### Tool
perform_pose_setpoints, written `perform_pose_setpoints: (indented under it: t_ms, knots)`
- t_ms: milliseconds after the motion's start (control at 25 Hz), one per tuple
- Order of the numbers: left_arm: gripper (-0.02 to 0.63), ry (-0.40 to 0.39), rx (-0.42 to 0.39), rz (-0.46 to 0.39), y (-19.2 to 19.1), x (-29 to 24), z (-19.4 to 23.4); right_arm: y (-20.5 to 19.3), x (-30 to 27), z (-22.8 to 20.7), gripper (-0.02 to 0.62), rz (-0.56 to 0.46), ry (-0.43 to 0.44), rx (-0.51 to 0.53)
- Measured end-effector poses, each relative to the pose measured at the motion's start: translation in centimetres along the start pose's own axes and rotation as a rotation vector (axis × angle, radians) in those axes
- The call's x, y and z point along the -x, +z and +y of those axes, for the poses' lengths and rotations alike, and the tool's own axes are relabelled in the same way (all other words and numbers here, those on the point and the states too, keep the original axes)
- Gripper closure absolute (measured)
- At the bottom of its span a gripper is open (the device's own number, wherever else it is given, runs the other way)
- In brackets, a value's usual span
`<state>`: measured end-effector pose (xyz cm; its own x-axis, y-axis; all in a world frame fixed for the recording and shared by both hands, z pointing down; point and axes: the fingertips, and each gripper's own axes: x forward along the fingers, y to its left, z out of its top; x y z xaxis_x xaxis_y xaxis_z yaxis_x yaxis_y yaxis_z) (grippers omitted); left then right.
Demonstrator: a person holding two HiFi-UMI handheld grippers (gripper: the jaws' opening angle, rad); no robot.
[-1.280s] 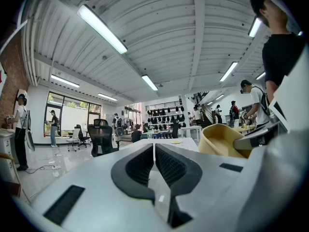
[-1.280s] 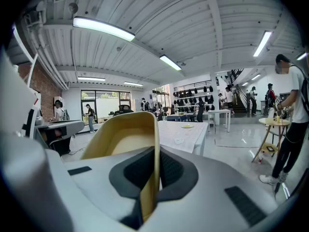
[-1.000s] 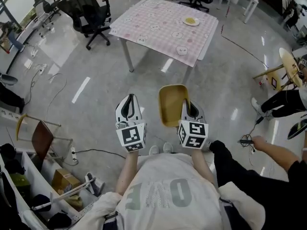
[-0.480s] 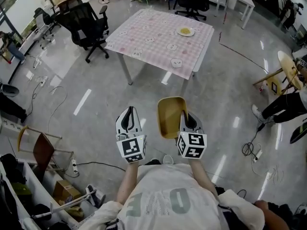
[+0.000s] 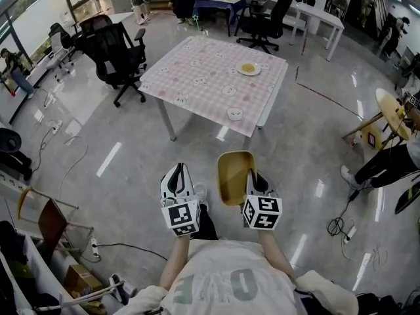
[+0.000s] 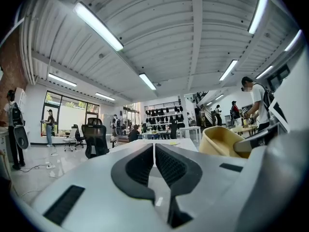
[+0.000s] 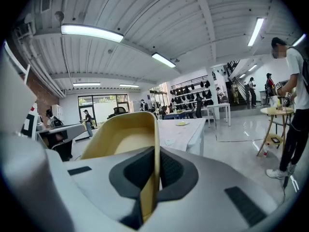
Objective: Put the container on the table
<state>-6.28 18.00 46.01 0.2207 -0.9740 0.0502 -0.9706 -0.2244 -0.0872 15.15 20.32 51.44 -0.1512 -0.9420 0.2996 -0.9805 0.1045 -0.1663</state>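
Nearest, the left hand-held gripper (image 5: pixel 176 170) points level, jaws pressed together on nothing. Just right of it, the right hand-held gripper (image 5: pixel 254 174) pinches one wall of the yellow container (image 5: pixel 233 176), carried in the air above the floor. Farther off stands the desk (image 5: pixel 197 77) under a pink checked cloth, with a plate (image 5: pixel 249 69) near its far right side.
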Motion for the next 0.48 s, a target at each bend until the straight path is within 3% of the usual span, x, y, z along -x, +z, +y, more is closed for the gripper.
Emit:
perform_pose_setpoints:
  t_ms: [200,480]
  knots:
    - [0.574,-0.001,0.011,-0.036,1.4,-5.7,1.2,3.5,-4.2,-1.5,0.565,-0.052,-0.016,-0.001]
    - [0.574,-0.059,-0.004,-0.028,2.4,-15.7,3.0,6.6,-12.1,-2.9,0.565,-0.044,-0.077,-0.038]
